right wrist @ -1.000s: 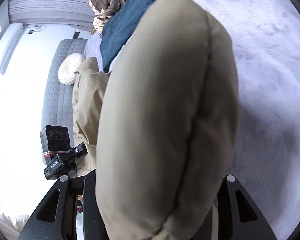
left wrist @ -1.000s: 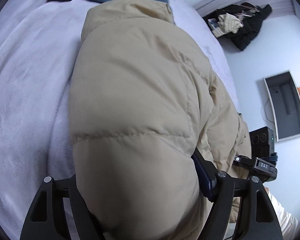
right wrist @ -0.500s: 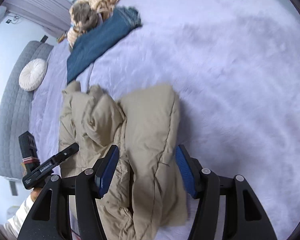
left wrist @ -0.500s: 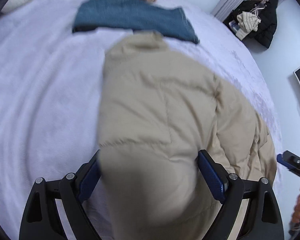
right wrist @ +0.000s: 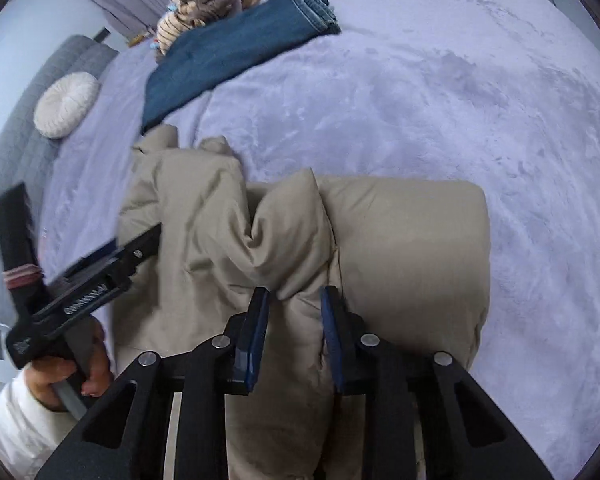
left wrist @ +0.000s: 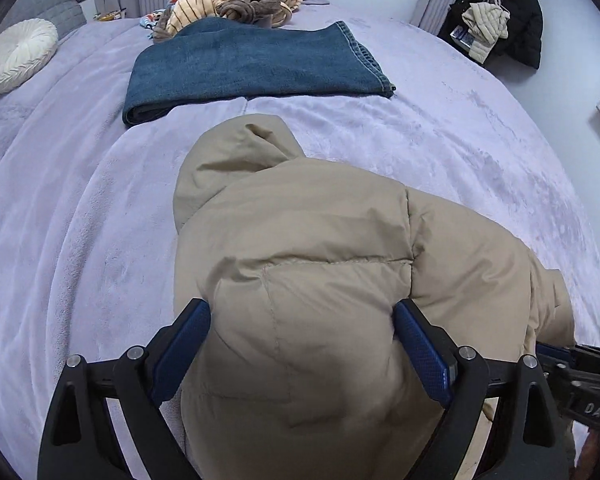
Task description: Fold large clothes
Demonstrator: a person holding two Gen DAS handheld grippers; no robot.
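A beige puffer jacket (left wrist: 308, 264) lies bunched on the lilac bed cover (left wrist: 60, 240), hood pointing away. My left gripper (left wrist: 302, 334) is open wide with the jacket's bulk between its blue pads. In the right wrist view the jacket (right wrist: 404, 232) lies folded over on itself. My right gripper (right wrist: 294, 312) is shut on a ridge of the jacket's fabric near the bed's front edge. The left gripper (right wrist: 80, 272) shows at the left of that view, held in a hand.
Folded blue jeans (left wrist: 252, 64) lie beyond the jacket. A heap of striped and brown clothes (left wrist: 236, 0) sits behind them. A round white cushion (left wrist: 18, 54) lies at far left. Dark coats (left wrist: 500, 12) hang at far right.
Both grippers let the jacket down onto the bed and pulled back. The left opened and stays open. The right opened, then closed on a fabric ridge.
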